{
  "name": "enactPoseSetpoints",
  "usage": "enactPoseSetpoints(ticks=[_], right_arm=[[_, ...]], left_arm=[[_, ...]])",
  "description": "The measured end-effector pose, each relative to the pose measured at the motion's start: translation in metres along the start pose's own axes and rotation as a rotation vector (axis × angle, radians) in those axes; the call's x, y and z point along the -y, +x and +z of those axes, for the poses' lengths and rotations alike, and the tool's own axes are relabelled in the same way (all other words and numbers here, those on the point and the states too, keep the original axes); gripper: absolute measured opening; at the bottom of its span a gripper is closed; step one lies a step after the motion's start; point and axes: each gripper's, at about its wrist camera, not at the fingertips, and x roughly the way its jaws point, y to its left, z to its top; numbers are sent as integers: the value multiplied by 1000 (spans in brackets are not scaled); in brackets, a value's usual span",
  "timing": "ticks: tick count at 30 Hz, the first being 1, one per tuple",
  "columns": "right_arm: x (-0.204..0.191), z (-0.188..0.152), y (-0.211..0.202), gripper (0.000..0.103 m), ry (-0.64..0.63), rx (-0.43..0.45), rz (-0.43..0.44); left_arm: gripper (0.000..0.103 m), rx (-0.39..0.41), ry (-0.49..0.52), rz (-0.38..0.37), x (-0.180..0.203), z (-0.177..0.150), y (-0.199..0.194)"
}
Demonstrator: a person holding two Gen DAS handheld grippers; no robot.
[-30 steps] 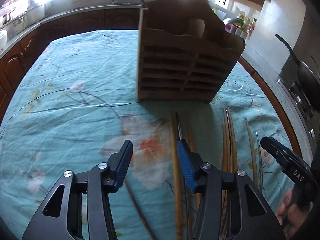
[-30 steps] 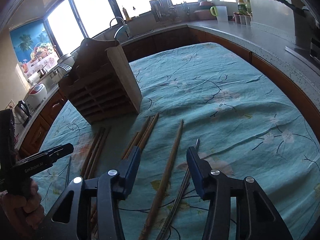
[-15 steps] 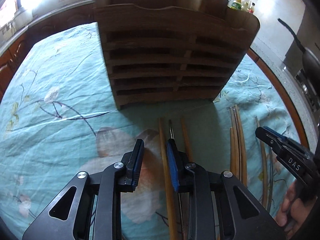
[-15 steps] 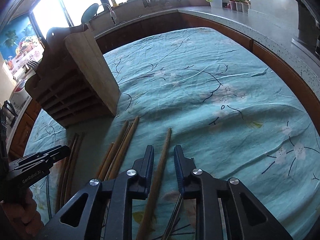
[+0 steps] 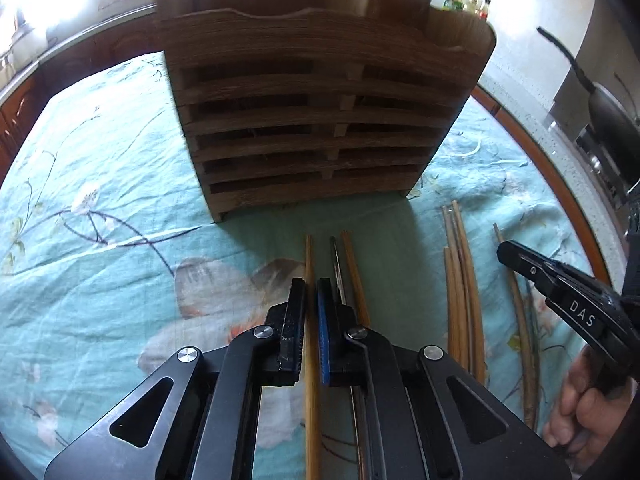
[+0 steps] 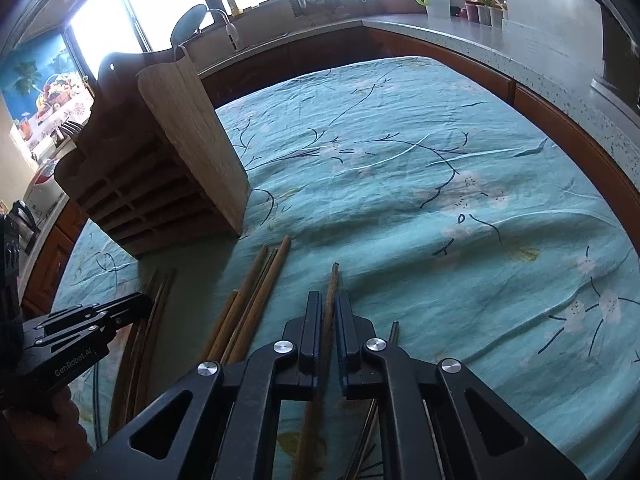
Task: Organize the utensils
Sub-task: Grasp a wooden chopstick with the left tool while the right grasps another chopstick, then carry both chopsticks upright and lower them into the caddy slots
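My left claw [image 5: 311, 292] is nearly closed, its two pads pinched in on a single wooden chopstick [image 5: 309, 264] that lies flat on the blue flowered tablecloth [image 5: 100, 240]. The stick runs straight between the pads and its far end sticks out past my fingertips toward the wooden utensil rack [image 5: 320, 120]. I cannot tell whether the pads are pressing the wood or only flanking it with a hair of room. Just to the right of that claw lie a thin metal chopstick [image 5: 336, 264] and another wooden stick [image 5: 354, 272], side by side and near touching.

My right claw [image 6: 328, 308] is drawn in the same way around a darker brown chopstick [image 6: 332, 284], whose tip pokes out ahead of the pads. A narrow slit shows on each side of the stick, so contact is not certain there either. To its left a bundle of wooden chopsticks [image 6: 256, 292] fans out on the cloth, pointing at the rack's corner [image 6: 240, 224]. A metal stick [image 6: 394, 328] lies just right of the claw, partly under its arm.

The rack [image 6: 160, 160] stands upright on the cloth beyond all the sticks, its slatted front facing my left claw. In each view the other claw shows at the edge, low over the outermost sticks.
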Motion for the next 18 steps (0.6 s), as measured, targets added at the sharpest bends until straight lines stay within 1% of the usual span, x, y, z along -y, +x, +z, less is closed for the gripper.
enactPoseSetpoints(ticks=[4,8,18], right_arm=[[-6,-2,-15,6,3,20,45],[-12,-1,-35,5,0,52,75],[-29,8,-104,5,-21,177,164]], left_arm=[[5,33,-13,-26,-5,-8,-22],[5,83,-39,-64,-16,-12,-54],[5,248,-80,-126,-30,-24,-148]])
